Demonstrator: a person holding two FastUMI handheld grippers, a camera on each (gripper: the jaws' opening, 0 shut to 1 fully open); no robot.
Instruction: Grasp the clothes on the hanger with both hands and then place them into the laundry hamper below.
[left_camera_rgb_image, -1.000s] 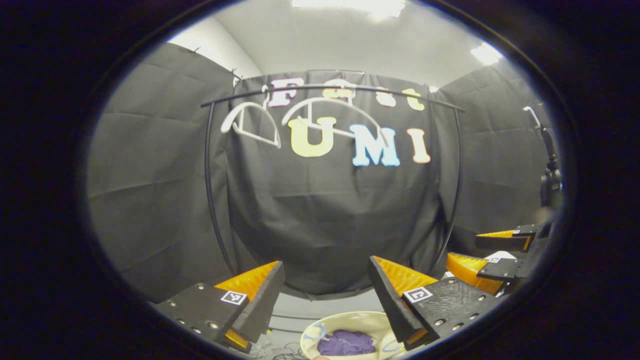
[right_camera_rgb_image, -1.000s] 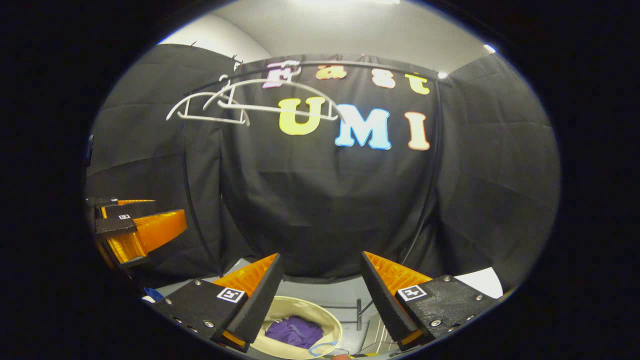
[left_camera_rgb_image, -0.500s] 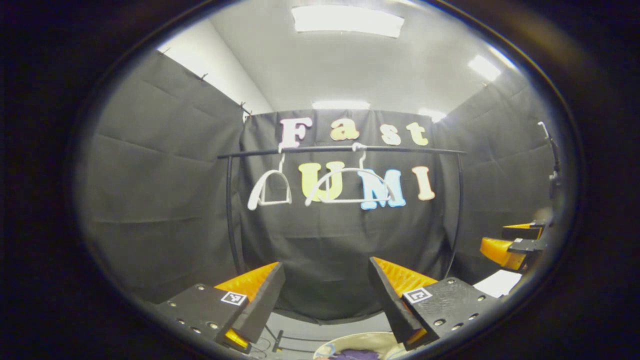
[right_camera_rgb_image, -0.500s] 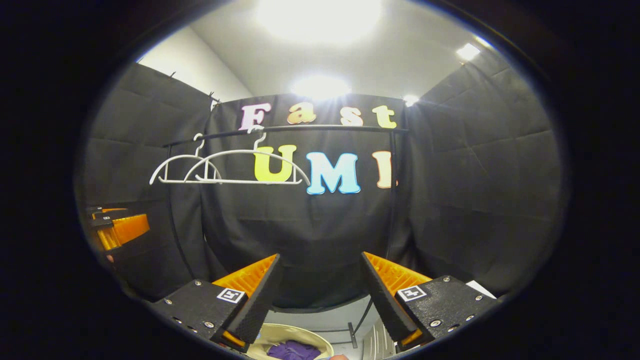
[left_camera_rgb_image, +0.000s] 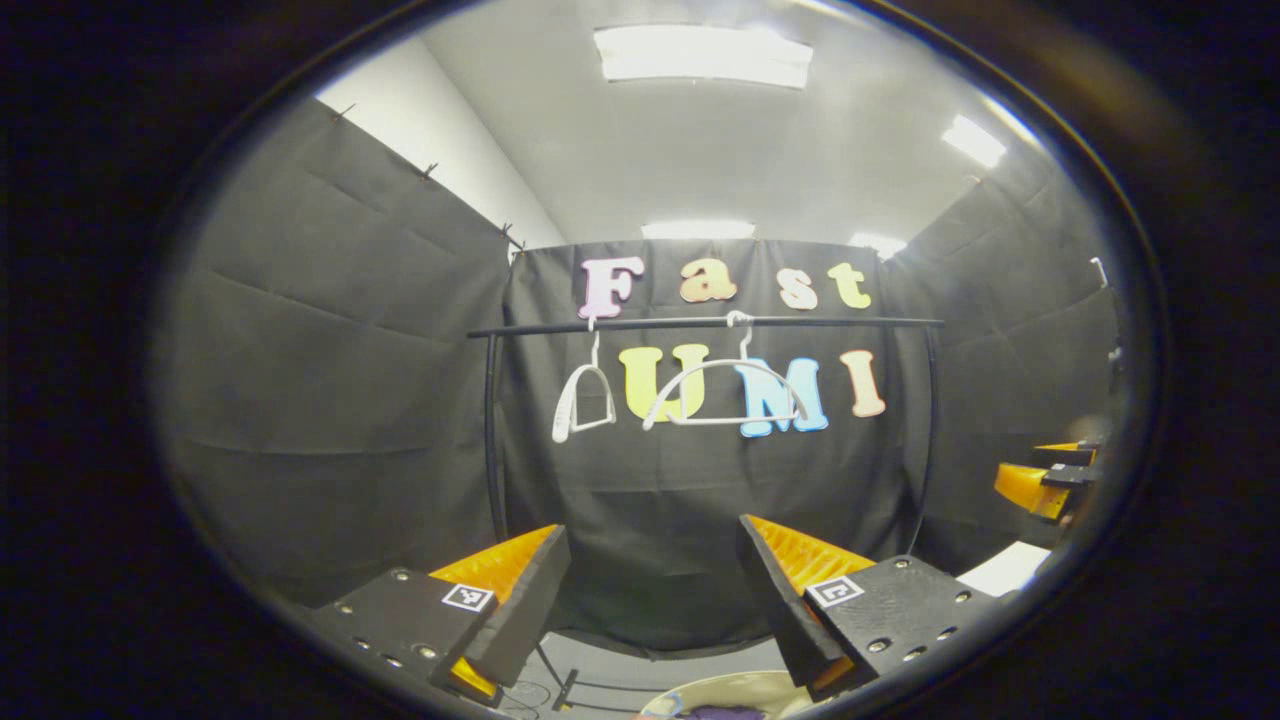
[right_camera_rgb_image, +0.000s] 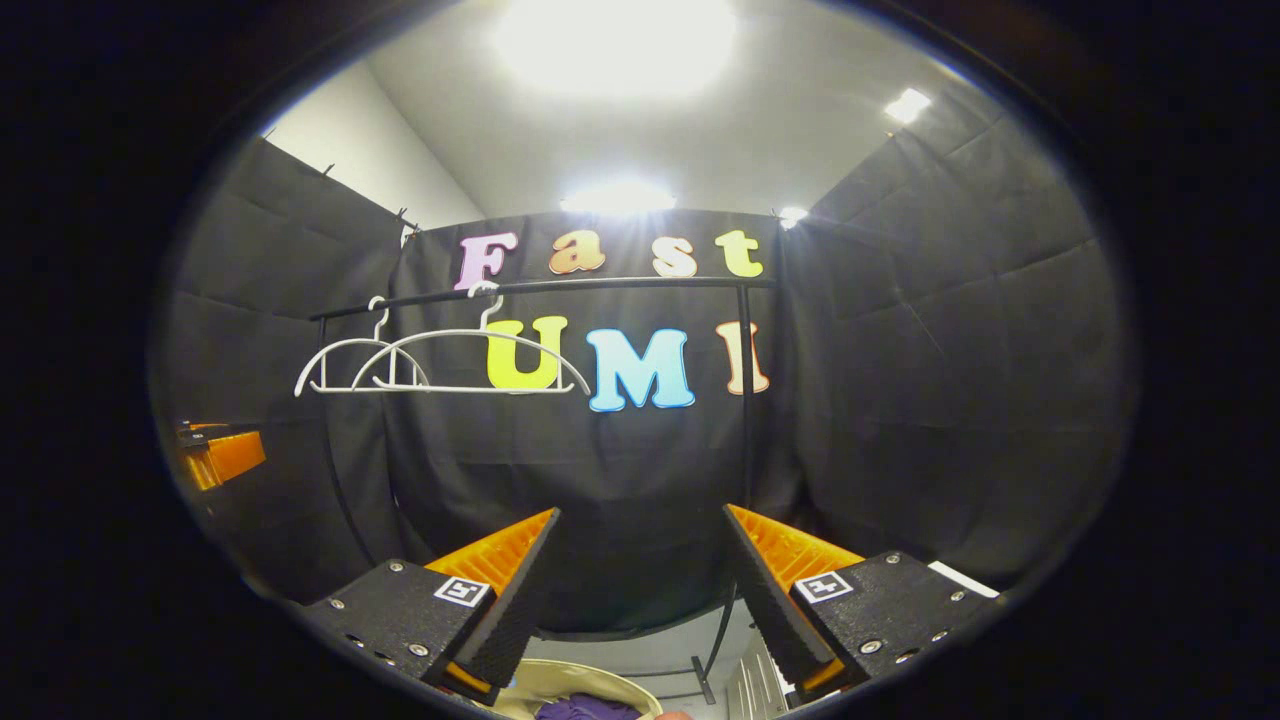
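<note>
Task looks done: both hangers (left_camera_rgb_image: 725, 395) hang bare on the rail (left_camera_rgb_image: 700, 323), purple clothes (right_camera_rgb_image: 585, 709) sit in the hamper (right_camera_rgb_image: 560, 688), left gripper (left_camera_rgb_image: 650, 585) and right gripper (right_camera_rgb_image: 640, 580) both wide open, holding nothing.

In the left gripper view the left tool (left_camera_rgb_image: 650, 590) is held level, pointing forward, its two black fingers (left_camera_rgb_image: 520, 600) with orange ribbed backs spread wide apart and nothing between them. In the right gripper view the right tool (right_camera_rgb_image: 640, 585) has the same pose, its fingers (right_camera_rgb_image: 770, 600) parted and empty. Each tool also shows at the edge of the other's view: the right tool (left_camera_rgb_image: 1045, 480) far to the right, the left tool (right_camera_rgb_image: 220, 455) far to the left, both well apart.
</note>
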